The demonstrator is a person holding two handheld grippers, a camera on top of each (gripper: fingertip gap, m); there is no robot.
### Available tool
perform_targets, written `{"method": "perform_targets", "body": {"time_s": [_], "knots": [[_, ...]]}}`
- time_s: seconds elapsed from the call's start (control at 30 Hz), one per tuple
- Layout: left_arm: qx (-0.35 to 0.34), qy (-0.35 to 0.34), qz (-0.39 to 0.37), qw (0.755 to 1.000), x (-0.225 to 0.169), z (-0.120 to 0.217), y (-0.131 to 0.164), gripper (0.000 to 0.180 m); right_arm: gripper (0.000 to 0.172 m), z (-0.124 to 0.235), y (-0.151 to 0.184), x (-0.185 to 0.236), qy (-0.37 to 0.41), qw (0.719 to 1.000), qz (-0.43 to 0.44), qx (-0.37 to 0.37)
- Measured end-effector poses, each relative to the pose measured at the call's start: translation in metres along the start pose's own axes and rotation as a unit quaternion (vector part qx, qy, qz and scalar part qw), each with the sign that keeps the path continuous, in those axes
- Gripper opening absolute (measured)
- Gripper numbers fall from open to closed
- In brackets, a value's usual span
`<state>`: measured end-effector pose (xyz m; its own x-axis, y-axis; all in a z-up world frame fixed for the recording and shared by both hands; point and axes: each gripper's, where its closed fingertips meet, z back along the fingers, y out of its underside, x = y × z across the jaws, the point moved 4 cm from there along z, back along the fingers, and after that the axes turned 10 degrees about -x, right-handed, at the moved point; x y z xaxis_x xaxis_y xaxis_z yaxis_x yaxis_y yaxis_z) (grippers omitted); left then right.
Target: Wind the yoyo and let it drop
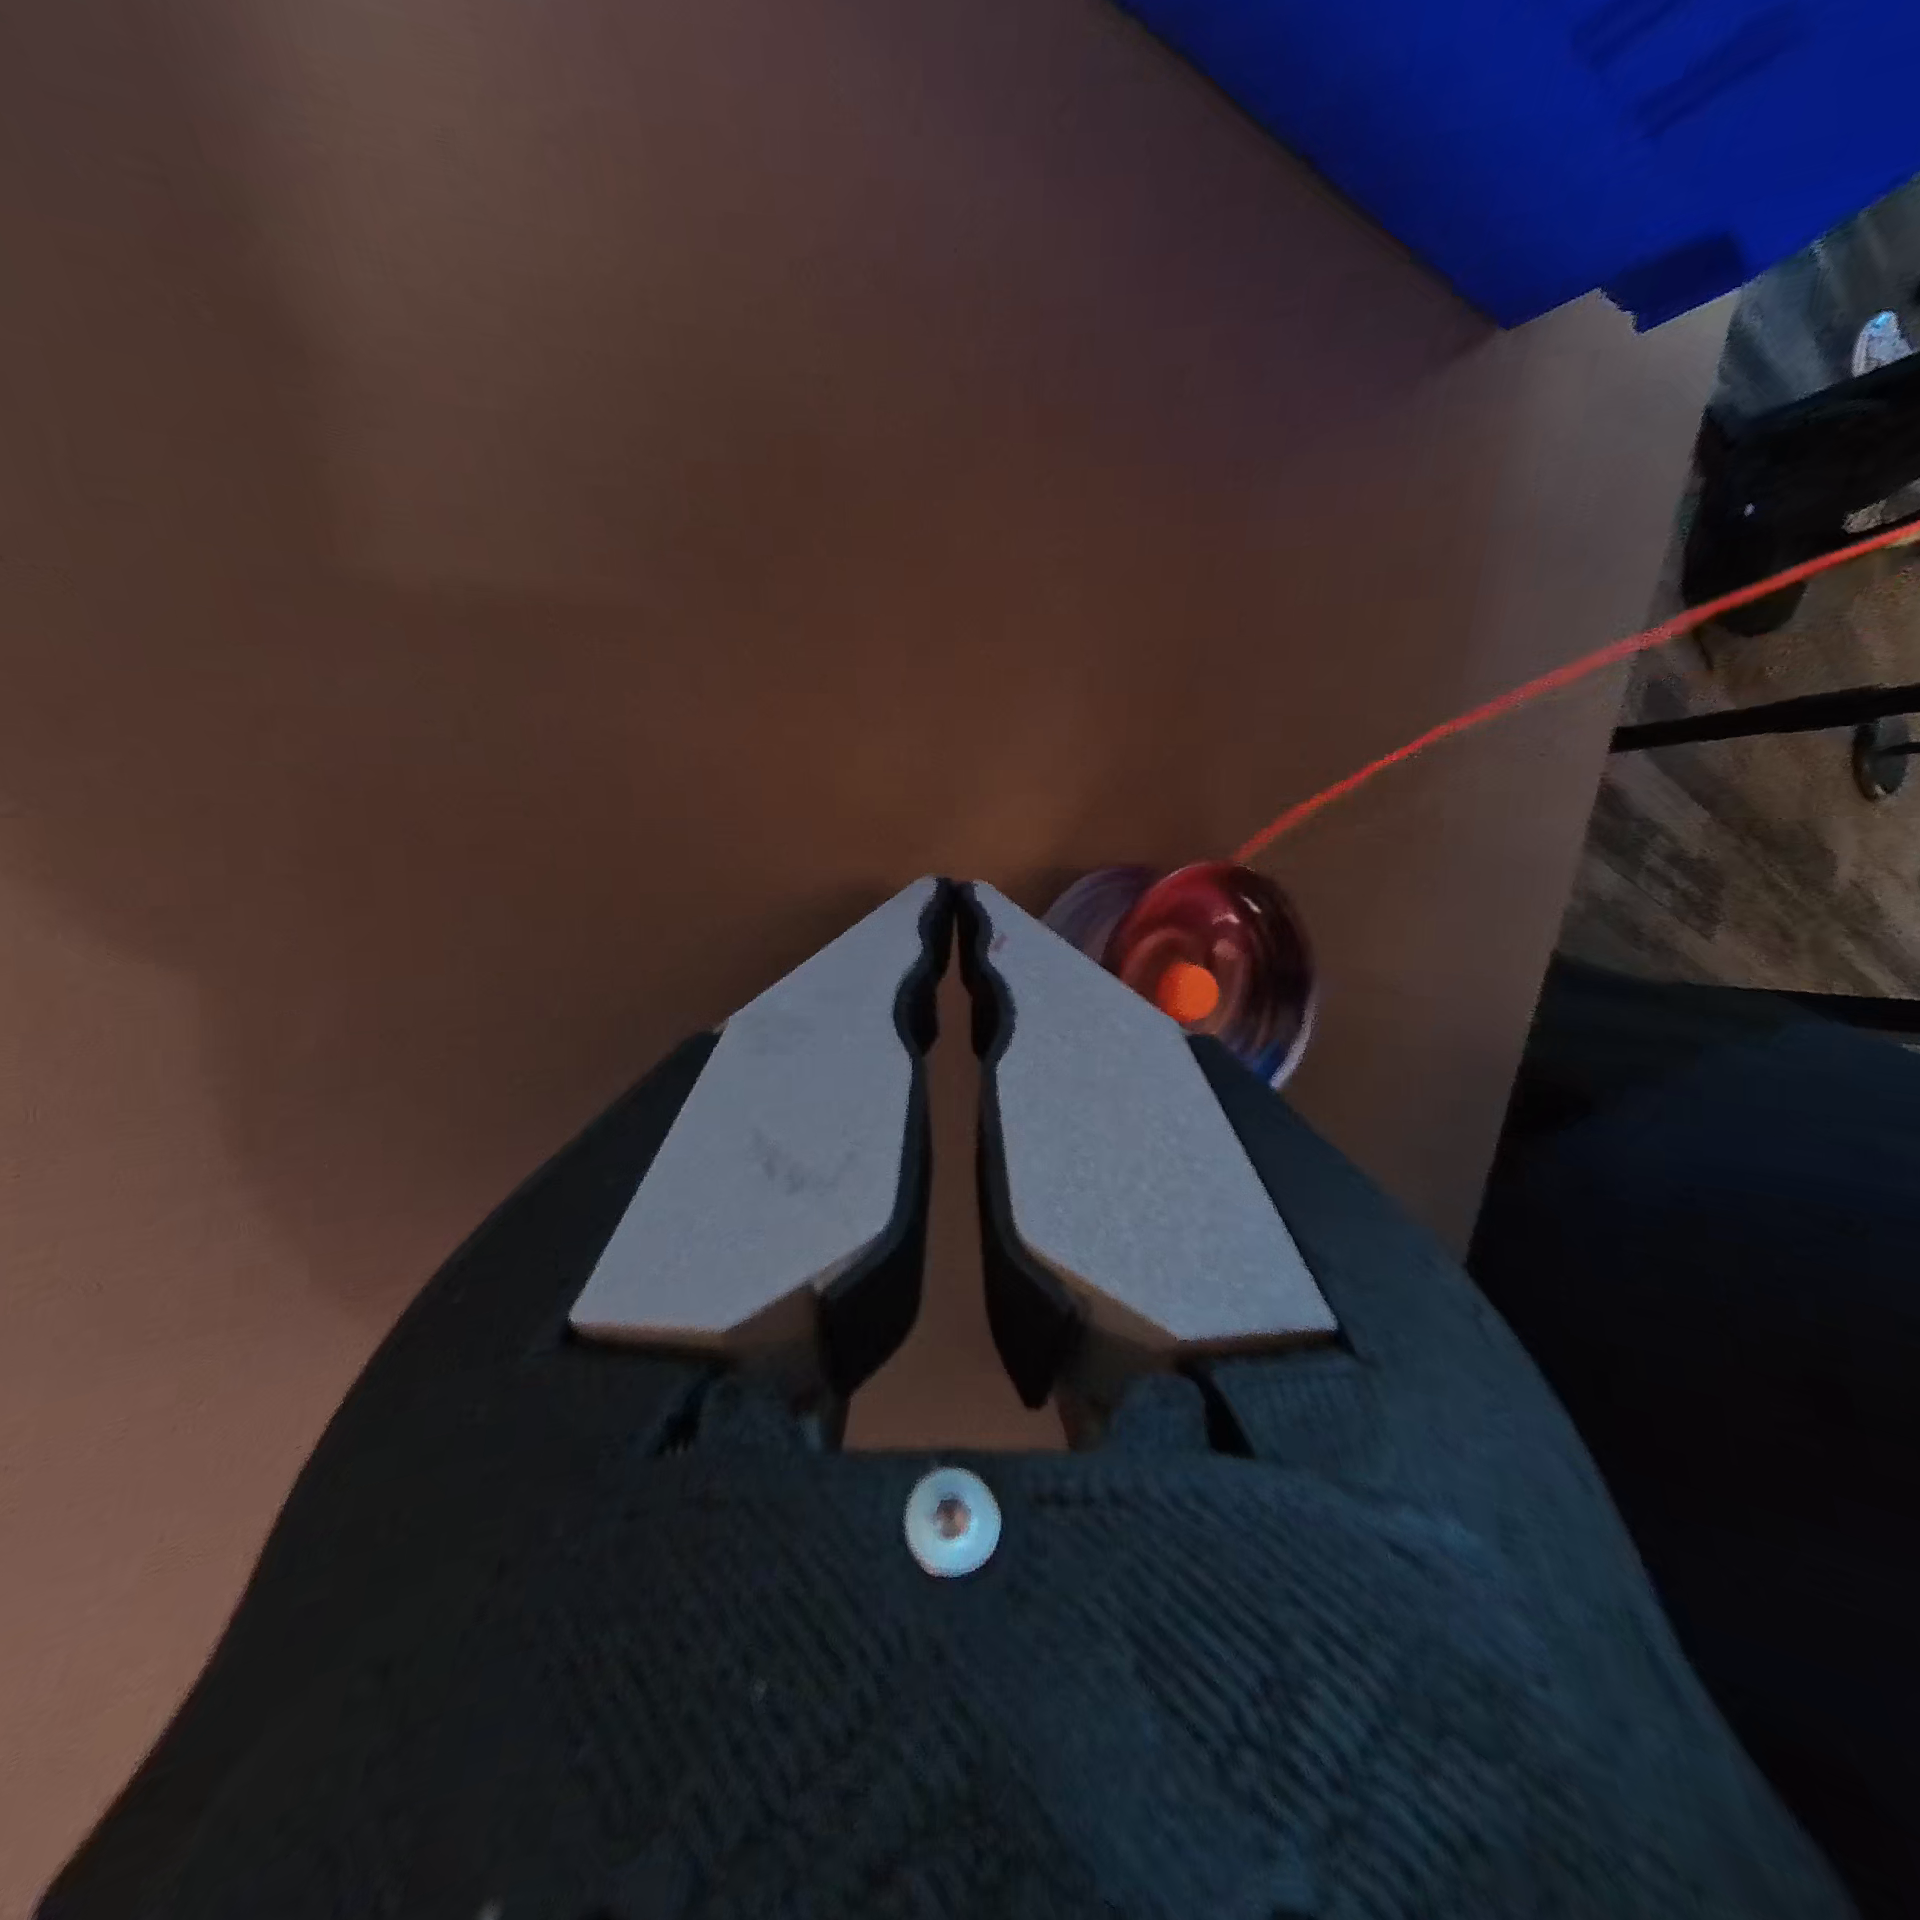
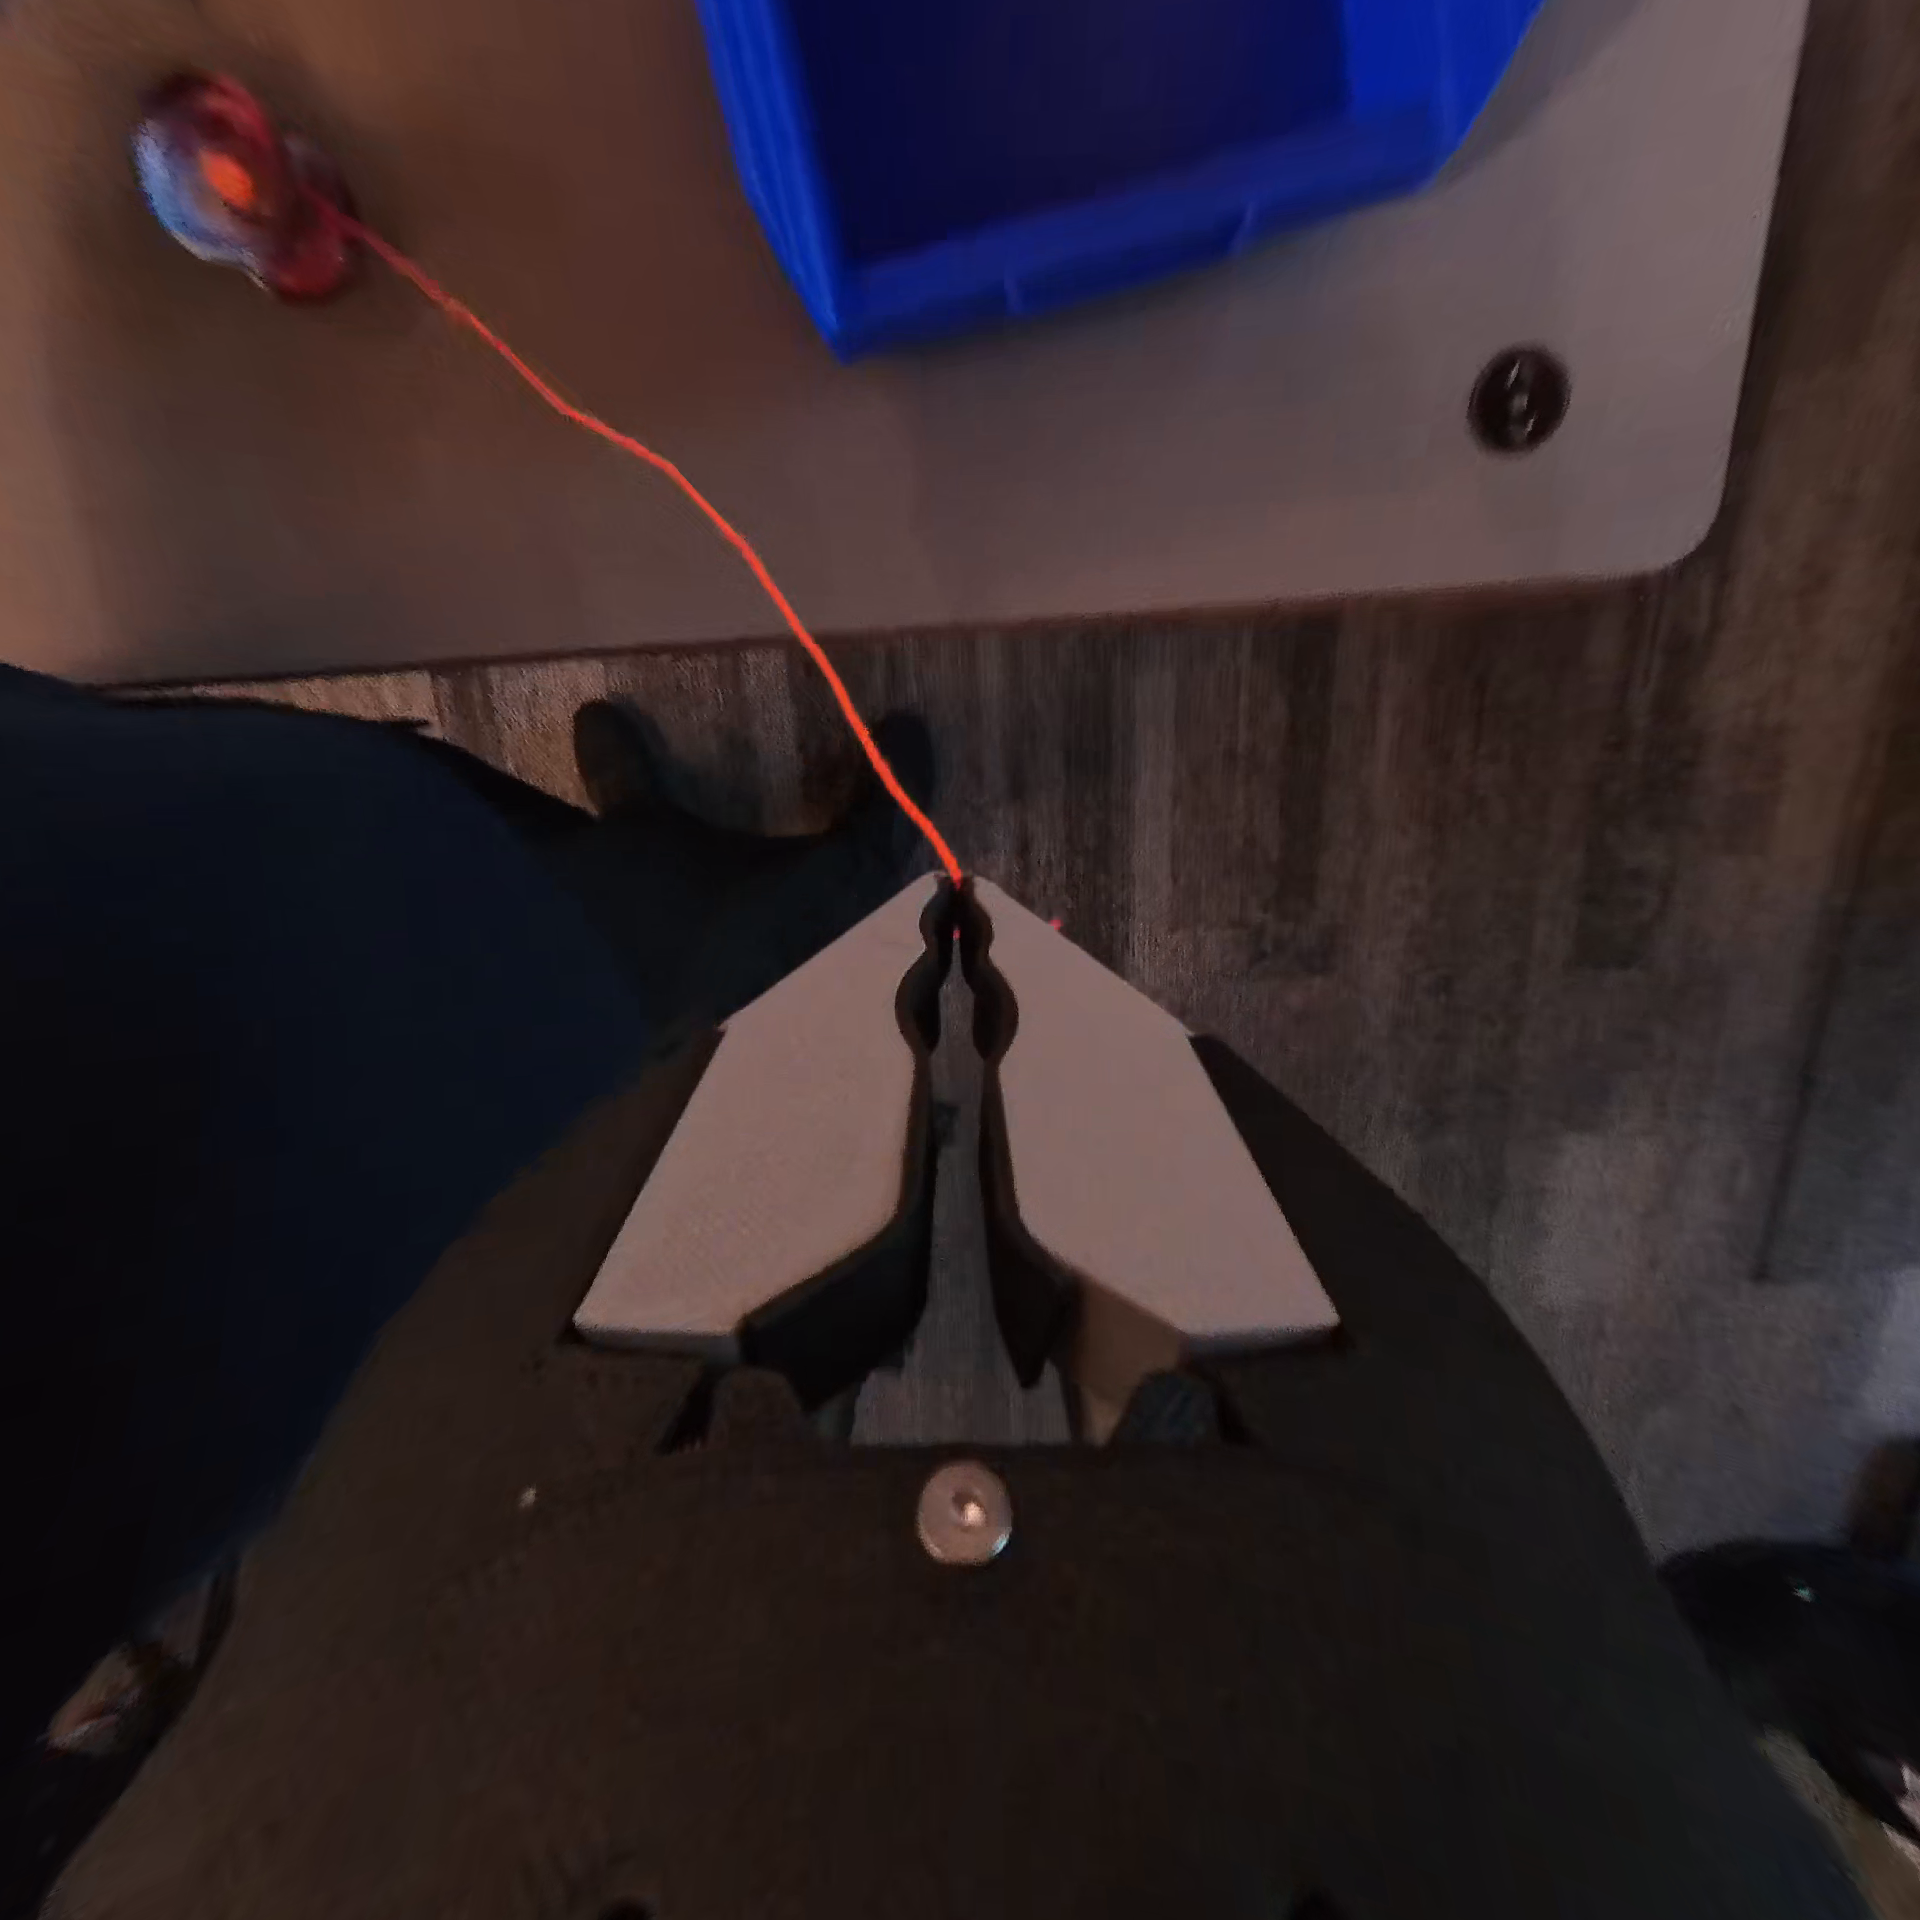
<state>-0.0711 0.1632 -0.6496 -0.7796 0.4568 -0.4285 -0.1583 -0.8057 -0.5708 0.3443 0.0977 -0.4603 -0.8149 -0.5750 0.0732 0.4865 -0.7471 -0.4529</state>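
Observation:
The yoyo (image 1: 1195,966), translucent red and purple with an orange hub, is at the table (image 1: 623,416) just right of my left gripper (image 1: 954,888). It looks blurred. My left gripper is shut, with its fingertips together and the yoyo outside them. A red string (image 1: 1558,675) runs from the yoyo up to the right. In the right wrist view the yoyo (image 2: 239,187) is at the far upper left, and the string (image 2: 675,478) leads down to my right gripper (image 2: 956,885). That gripper is shut on the string's end, out past the table's edge and above the floor.
A blue bin (image 2: 1091,156) stands on the table (image 2: 1143,499) at the back; it also shows in the left wrist view (image 1: 1507,135). A dark round hole (image 2: 1517,397) is near the table's corner. A person's dark clothing (image 2: 260,987) and shoes (image 2: 623,758) are below the table edge. The left gripper's tips are roughly 45 cm from the right gripper's. The yoyo (image 2: 239,187) is closer to my left gripper, around 6 cm from its tips; the right tips are 40 cm off.

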Motion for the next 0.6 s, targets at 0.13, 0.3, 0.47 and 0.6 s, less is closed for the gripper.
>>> {"method": "perform_targets", "body": {"time_s": [0.13, 0.3, 0.47, 0.6], "knots": [[-0.02, 0.021, -0.004, 1.0, -0.012, 0.013, -0.003, 0.002, 0.0, -0.011, 0.043, -0.006, -0.007, 0.998, -0.031, 0.05], [-0.016, 0.081, -0.04, 0.996, -0.035, 0.021, -0.004, 0.022, 0.0, -0.01, 0.089, 0.002, -0.042, 0.992, -0.045, 0.109], [0.028, 0.048, -0.091, 0.994, -0.036, 0.0, 0.004, 0.012, 0.0, 0.007, 0.091, 0.03, -0.122, 0.984, -0.035, 0.123], [0.025, 0.02, -0.082, 0.996, -0.038, -0.014, 0.007, 0.003, 0.0, 0.016, 0.064, 0.07, -0.212, 0.972, -0.018, 0.102]]}}
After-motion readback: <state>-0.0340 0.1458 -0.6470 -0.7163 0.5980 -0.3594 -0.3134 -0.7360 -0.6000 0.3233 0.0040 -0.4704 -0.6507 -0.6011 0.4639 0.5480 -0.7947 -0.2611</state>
